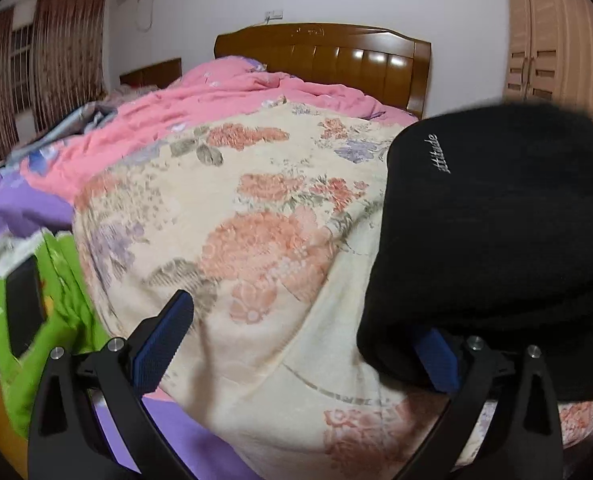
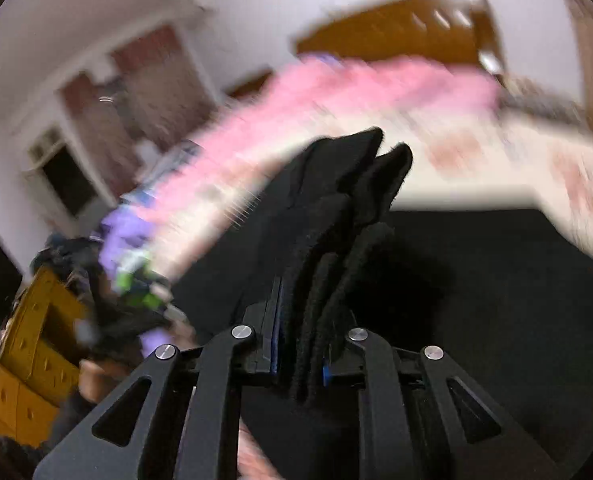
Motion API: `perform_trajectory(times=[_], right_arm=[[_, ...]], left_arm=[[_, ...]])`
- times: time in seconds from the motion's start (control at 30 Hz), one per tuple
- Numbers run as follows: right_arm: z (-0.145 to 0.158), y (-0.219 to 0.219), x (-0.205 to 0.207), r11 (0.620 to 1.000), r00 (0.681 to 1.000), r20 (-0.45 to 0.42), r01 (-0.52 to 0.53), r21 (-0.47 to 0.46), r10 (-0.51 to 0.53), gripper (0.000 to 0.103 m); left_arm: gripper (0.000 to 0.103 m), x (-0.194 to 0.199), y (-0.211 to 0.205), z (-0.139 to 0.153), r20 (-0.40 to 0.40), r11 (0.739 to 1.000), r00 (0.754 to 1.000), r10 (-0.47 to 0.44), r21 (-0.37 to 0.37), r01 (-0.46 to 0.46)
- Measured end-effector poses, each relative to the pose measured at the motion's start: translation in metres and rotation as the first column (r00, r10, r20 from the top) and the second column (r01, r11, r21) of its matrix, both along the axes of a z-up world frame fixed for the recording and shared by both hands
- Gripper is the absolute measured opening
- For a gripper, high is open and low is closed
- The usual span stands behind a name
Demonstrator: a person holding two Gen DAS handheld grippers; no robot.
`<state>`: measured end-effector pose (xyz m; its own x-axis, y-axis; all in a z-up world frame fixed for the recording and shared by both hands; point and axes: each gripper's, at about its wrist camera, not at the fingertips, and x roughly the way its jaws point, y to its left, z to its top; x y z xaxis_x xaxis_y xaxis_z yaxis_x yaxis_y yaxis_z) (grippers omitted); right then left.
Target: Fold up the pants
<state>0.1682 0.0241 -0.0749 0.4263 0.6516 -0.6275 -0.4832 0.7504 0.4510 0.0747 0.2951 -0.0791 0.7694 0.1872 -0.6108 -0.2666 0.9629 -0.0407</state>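
- The bed [image 1: 256, 216] fills the view ahead of your left claw. Its cream floral quilt [image 1: 264, 240] lies flattest directly in front of the fingers, so it looks like your folding surface. The pink blanket [image 1: 200, 108] is bunched beyond it, toward the wooden headboard [image 1: 324, 56].
- The black pants [image 1: 496, 240] lie heaped to the right of your left claw, on the quilt. Their near edge drapes over that claw's right finger and hides its tip. The white lettering [image 1: 440, 154] faces up, so this part is an outer face.
- In the right wrist view, the pants spread dark under and beyond your right claw, and several layers of them stand bunched between its fingers.
- Your right claw [image 2: 300, 360] is clamped on that stack of black layers. The jaws stand narrow with the cloth pressed between the pads. Judgement: gathering several edges in one grip lets you carry them over as one fold.
- Your left claw [image 1: 296, 344] stands wide, its left finger [image 1: 164, 344] clear over the quilt, gripping nothing. Judgement: it is placed beside the heap to take a second hold.
- The right wrist view is heavily blurred; finer detail there cannot be confirmed.
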Motion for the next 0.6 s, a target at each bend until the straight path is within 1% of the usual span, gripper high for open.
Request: perform_trajectory(times=[0.03,0.07,0.13,0.17,0.27,0.33,0.37,0.43,0.47,0.5,0.53,0.57,0.6], right_arm=[[-0.011,-0.006,0.005,0.999,0.999,-0.052,0.016,0.041,-0.014,0.016],[-0.006,-0.008,0.005,0.997,0.999,-0.052,0.014,0.077,-0.01,0.016],[0.006,0.0,0.001,1.0,1.0,0.017,0.005,0.0,-0.005,0.016],[0.005,0.007,-0.001,1.0,1.0,0.017,0.002,-0.008,-0.002,0.016],[0.002,0.006,-0.006,1.0,1.0,0.011,0.019,0.005,-0.019,0.016],[0.01,-0.002,-0.016,0.999,0.999,0.023,0.027,0.027,-0.028,0.016],[0.016,-0.001,-0.023,0.999,0.998,0.046,0.033,0.035,-0.034,0.016],[0.022,-0.019,-0.034,0.999,0.995,0.086,0.046,0.026,-0.048,0.015],[0.02,-0.025,-0.039,0.998,0.993,0.095,0.062,0.014,-0.063,0.015],[0.014,-0.04,-0.043,0.997,0.993,0.089,0.076,0.005,-0.076,0.015],[0.005,-0.044,-0.041,0.996,0.994,0.065,0.093,-0.005,-0.093,0.015],[-0.009,-0.052,-0.036,0.994,0.994,0.021,0.106,-0.01,-0.106,0.015],[-0.016,-0.059,-0.034,0.993,0.993,-0.002,0.114,0.015,-0.114,0.015]], left_arm=[[0.102,0.001,-0.002,-0.002,-0.008,1.0,1.0,-0.007,0.0,0.007],[0.102,0.003,-0.005,-0.005,-0.018,1.0,1.0,-0.013,0.0,0.013],[0.102,0.004,-0.008,-0.007,-0.023,1.0,1.0,-0.006,0.01,0.006],[0.102,0.004,-0.008,-0.007,-0.023,1.0,1.0,-0.004,0.011,0.004],[0.102,0.006,-0.006,-0.007,-0.031,1.0,1.0,-0.001,0.005,0.001],[0.102,0.006,-0.004,-0.008,-0.033,1.0,0.999,-0.001,-0.006,0.001],[0.102,0.006,-0.005,-0.008,-0.034,1.0,0.999,0.001,-0.007,-0.001],[0.102,0.006,-0.007,-0.007,-0.037,1.0,0.999,0.0,0.005,0.0],[0.102,0.007,-0.008,-0.006,-0.039,1.0,0.999,-0.001,0.012,0.002],[0.102,0.007,-0.01,-0.005,-0.04,1.0,0.999,-0.004,0.019,0.005],[0.102,0.007,-0.013,-0.004,-0.041,0.999,0.999,-0.009,0.033,0.011],[0.102,0.007,-0.017,-0.003,-0.041,0.998,0.999,-0.014,0.055,0.016],[0.102,0.007,-0.02,-0.003,-0.043,0.997,0.999,-0.018,0.072,0.021]])
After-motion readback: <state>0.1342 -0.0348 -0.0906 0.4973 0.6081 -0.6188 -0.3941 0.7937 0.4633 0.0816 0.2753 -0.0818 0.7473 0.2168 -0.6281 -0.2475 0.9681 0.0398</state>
